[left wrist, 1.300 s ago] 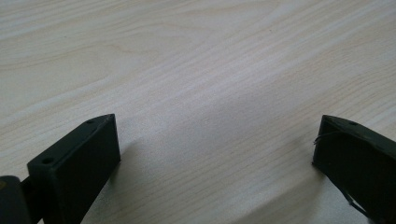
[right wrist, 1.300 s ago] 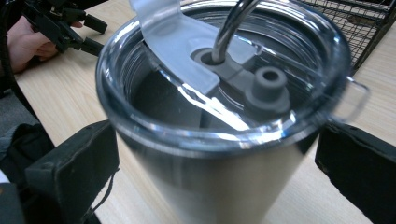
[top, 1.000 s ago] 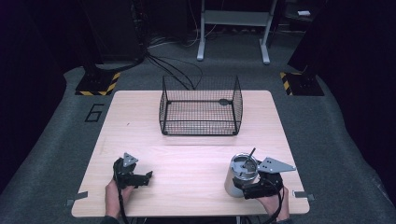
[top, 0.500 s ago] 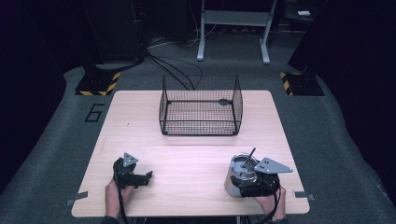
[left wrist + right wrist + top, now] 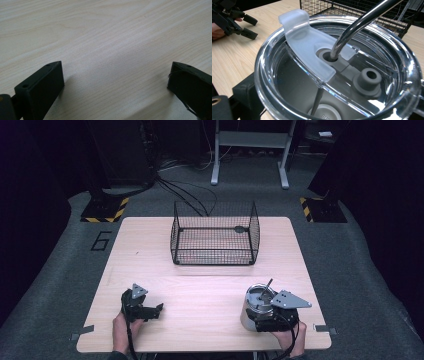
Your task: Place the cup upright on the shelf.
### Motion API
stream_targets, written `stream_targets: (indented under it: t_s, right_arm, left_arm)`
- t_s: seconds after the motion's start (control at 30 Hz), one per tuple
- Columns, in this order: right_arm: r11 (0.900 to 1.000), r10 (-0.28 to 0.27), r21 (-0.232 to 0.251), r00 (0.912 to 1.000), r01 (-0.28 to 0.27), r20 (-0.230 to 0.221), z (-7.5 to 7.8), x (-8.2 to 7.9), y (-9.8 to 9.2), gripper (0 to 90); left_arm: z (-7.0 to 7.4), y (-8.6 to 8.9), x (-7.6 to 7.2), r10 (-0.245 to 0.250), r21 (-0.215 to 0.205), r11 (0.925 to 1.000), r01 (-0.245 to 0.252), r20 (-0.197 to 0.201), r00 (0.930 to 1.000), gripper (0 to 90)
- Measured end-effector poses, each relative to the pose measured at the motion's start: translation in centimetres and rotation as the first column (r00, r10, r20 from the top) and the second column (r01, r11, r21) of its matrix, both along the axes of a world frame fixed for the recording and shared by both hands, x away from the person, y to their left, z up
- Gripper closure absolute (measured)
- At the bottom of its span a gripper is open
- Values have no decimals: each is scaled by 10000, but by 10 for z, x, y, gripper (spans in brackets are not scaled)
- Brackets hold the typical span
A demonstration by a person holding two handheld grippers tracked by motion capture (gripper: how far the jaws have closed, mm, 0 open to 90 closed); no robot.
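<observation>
A steel tumbler [image 5: 253, 309] with a clear lid and a bent metal straw [image 5: 266, 287] stands upright at the front right of the wooden table [image 5: 200, 285]. My right gripper [image 5: 260, 318] is shut on the tumbler's body, a black jaw pressed on each side. In the right gripper view the lid [image 5: 337, 75] is very close, and the straw [image 5: 362, 22] passes through its hole. My left gripper [image 5: 157, 312] rests at the front left, open, with bare wood between its jaws [image 5: 115, 80]. It also appears far off in the right gripper view [image 5: 252, 27].
A black wire basket [image 5: 215, 232], open at the top, stands at the middle back of the table, with a small dark object at its far right. Its mesh [image 5: 352, 7] lies beyond the tumbler in the right gripper view. Dark floor, cables and stand legs surround the table.
The tumbler and my right gripper have shifted slightly left and toward the front edge. The left gripper has stayed put.
</observation>
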State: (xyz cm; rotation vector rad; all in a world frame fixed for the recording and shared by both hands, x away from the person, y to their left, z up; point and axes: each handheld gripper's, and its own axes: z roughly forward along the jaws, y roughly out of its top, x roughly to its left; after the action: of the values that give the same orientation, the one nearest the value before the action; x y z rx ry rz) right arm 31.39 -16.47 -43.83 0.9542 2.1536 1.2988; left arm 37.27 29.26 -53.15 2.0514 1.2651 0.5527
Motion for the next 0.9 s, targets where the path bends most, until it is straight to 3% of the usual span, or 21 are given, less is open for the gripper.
stream_targets:
  t_s: [0.9]
  right_arm:
    - [10000, 45, -60, 9999, -44, 103, 18, 22, 12, 34]
  left_arm:
    - [0, -1, 0, 98, -108, 9999, -99, -18, 9999, 3]
